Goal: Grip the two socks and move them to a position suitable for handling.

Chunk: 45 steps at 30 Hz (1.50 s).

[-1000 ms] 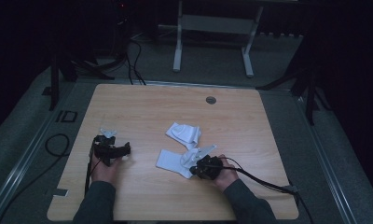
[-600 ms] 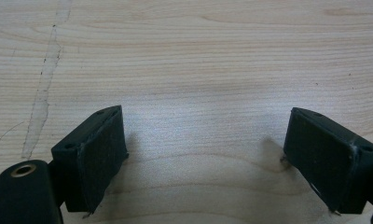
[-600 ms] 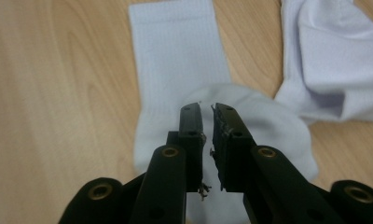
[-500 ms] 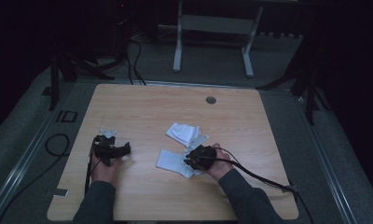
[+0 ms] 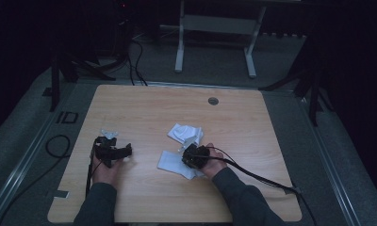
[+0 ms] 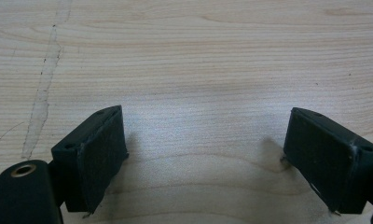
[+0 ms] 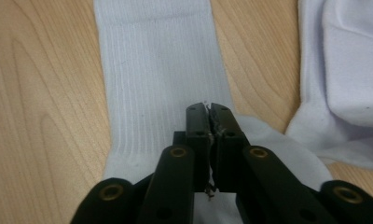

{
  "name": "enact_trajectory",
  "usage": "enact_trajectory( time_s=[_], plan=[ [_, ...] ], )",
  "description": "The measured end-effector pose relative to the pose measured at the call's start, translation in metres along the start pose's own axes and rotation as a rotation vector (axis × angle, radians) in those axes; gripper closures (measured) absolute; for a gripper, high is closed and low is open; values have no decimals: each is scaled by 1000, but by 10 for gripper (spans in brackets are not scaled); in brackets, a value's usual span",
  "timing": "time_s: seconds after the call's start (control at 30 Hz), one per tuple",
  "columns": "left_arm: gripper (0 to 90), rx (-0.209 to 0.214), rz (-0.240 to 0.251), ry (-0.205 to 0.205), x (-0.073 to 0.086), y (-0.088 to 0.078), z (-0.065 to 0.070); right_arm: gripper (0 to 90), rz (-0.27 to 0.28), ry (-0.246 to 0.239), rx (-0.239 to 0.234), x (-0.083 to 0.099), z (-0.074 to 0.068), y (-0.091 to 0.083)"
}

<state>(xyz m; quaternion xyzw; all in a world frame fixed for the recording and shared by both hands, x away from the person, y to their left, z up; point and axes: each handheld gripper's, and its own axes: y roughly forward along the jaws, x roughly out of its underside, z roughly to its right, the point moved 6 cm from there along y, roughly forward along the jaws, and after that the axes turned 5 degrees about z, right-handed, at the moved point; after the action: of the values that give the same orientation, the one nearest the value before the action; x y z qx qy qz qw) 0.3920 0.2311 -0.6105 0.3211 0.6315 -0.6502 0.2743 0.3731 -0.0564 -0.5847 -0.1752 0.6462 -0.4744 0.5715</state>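
Observation:
A flat white ribbed sock (image 7: 161,70) lies on the wooden table (image 5: 252,136), and in the high view that sock (image 5: 170,161) sits just left of my right hand. A second, bunched white sock (image 5: 185,133) lies beyond it, and it also appears in the right gripper view (image 7: 348,70). My right gripper (image 7: 210,109) hovers over the flat sock. Its jaws have just closed and press together, with no fabric visibly between them. From above, the right gripper (image 5: 189,157) sits at the flat sock's right end. My left gripper (image 6: 208,158) rests open on bare wood, well left of the socks (image 5: 123,150).
A round grommet (image 5: 213,100) sits near the table's far edge. Cables trail off the front right (image 5: 266,181) and the left side (image 5: 54,146). A metal stand (image 5: 215,28) is on the floor behind the table.
My right hand has slid a little left over the flat sock. The left hand and both socks have stayed put.

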Motion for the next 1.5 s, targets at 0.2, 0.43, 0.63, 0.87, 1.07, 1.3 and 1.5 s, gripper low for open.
enact_trajectory(
  time_s=[0.2, 0.43, 0.63, 0.87, 1.07, 1.3, 1.5],
  plan=[
    [128, 0, 0, 0, 0, 0, 0, 876, 27, -1, 7, -3, 0, -13],
    [128, 0, 0, 0, 0, 0, 0, 876, 48, 21, 34, 0, 12, -35],
    [129, 0, 0, 0, 0, 0, 0, 876, 47, 26, 66, 10, 21, -54],
    [128, 0, 0, 0, 0, 0, 0, 872, 34, 43, 92, 24, 27, -67],
    [128, 0, 0, 0, 0, 0, 0, 871, 29, 75, 107, 38, 35, -74],
    [128, 0, 0, 0, 0, 0, 0, 862, -1, 134, 142, 68, 50, -84],
    [129, 0, 0, 0, 0, 0, 0, 728, 26, 150, 175, 71, 61, -99]
  ],
)
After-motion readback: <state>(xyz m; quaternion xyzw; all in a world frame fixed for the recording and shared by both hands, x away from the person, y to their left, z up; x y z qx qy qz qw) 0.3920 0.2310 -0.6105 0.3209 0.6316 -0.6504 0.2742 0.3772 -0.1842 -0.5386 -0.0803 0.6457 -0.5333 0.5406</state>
